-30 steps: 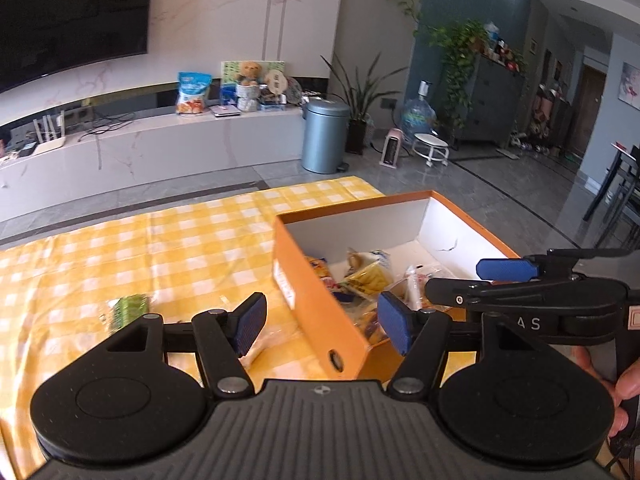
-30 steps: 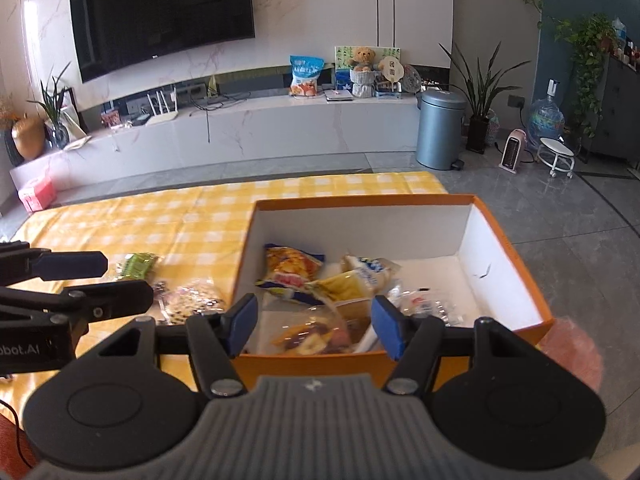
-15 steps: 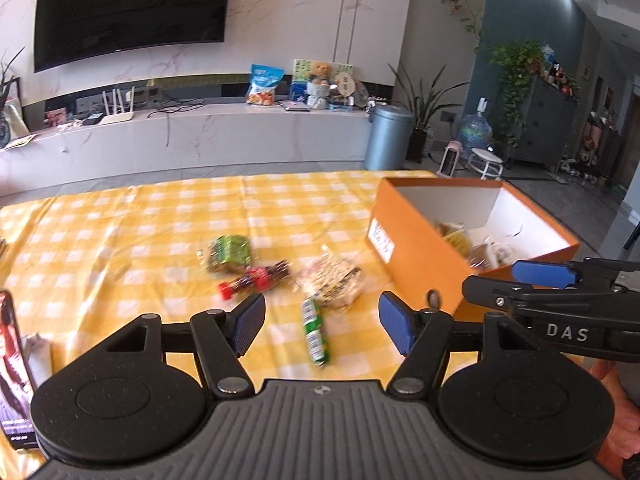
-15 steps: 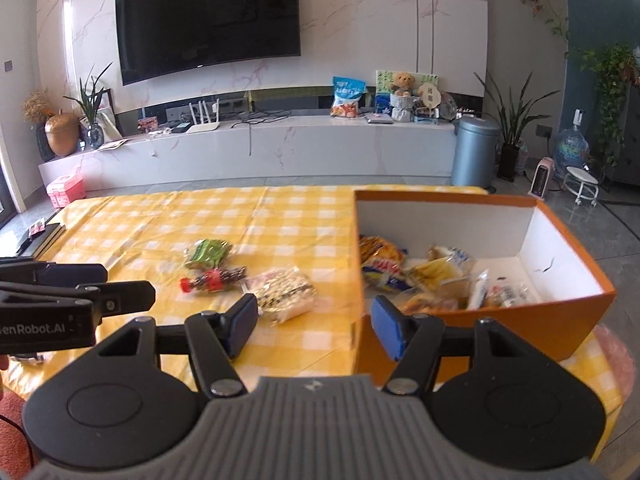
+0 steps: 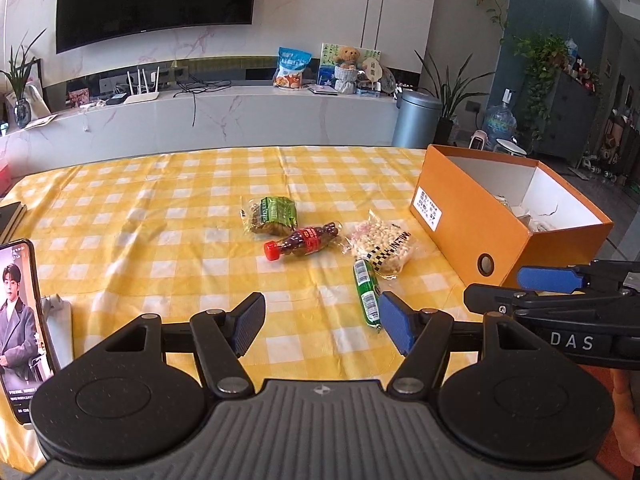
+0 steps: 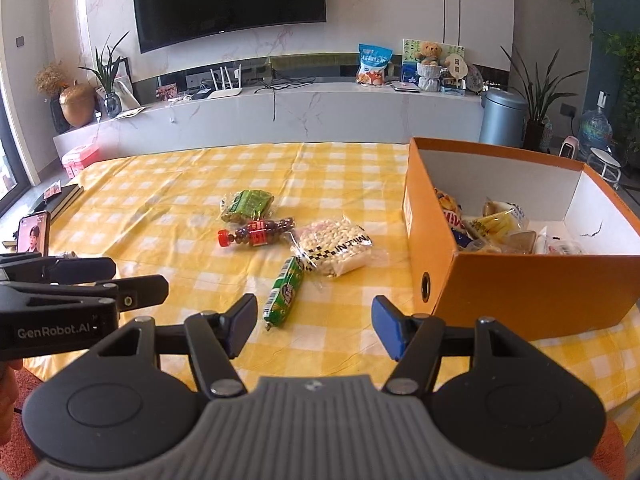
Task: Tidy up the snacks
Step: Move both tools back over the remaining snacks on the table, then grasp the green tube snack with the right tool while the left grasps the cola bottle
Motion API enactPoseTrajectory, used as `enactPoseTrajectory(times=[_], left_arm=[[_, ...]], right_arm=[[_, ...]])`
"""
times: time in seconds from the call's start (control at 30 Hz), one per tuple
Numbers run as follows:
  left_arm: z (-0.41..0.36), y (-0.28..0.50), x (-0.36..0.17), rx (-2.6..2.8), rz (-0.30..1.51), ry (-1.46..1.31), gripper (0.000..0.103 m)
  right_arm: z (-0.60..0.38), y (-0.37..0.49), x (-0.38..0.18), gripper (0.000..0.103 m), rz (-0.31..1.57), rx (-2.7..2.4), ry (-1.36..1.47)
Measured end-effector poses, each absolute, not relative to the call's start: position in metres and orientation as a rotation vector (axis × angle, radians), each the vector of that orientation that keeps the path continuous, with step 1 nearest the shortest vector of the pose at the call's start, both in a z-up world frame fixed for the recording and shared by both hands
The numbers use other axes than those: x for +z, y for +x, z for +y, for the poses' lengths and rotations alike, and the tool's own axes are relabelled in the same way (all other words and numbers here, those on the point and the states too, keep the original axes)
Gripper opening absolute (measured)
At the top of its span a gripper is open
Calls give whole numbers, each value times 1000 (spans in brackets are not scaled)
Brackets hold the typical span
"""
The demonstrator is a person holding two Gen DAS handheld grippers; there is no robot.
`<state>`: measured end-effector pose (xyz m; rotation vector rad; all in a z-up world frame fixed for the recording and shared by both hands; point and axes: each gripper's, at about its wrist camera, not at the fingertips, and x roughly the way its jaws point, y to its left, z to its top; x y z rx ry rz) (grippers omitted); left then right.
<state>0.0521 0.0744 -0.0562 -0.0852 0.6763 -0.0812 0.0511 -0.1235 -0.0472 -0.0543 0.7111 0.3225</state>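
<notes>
Box point(image 5: 472, 236) contents mostly hidden, phone point(image 5: 18, 312) cropped

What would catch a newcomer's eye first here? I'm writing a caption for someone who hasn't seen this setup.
The orange box at the right of the yellow checked tablecloth, already holding several snack packets. Next, four loose snacks in the middle of the cloth: a green packet, a small cola-shaped bottle, a clear bag of nuts and a green stick.
</notes>
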Motion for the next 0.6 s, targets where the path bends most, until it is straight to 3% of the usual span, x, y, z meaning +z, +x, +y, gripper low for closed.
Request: enactPoseTrajectory(times=[0.6], left_arm=[[95,82,-74,-14,653,-57,77]], right_arm=[[-86,94,-79,54,757,317,-75]])
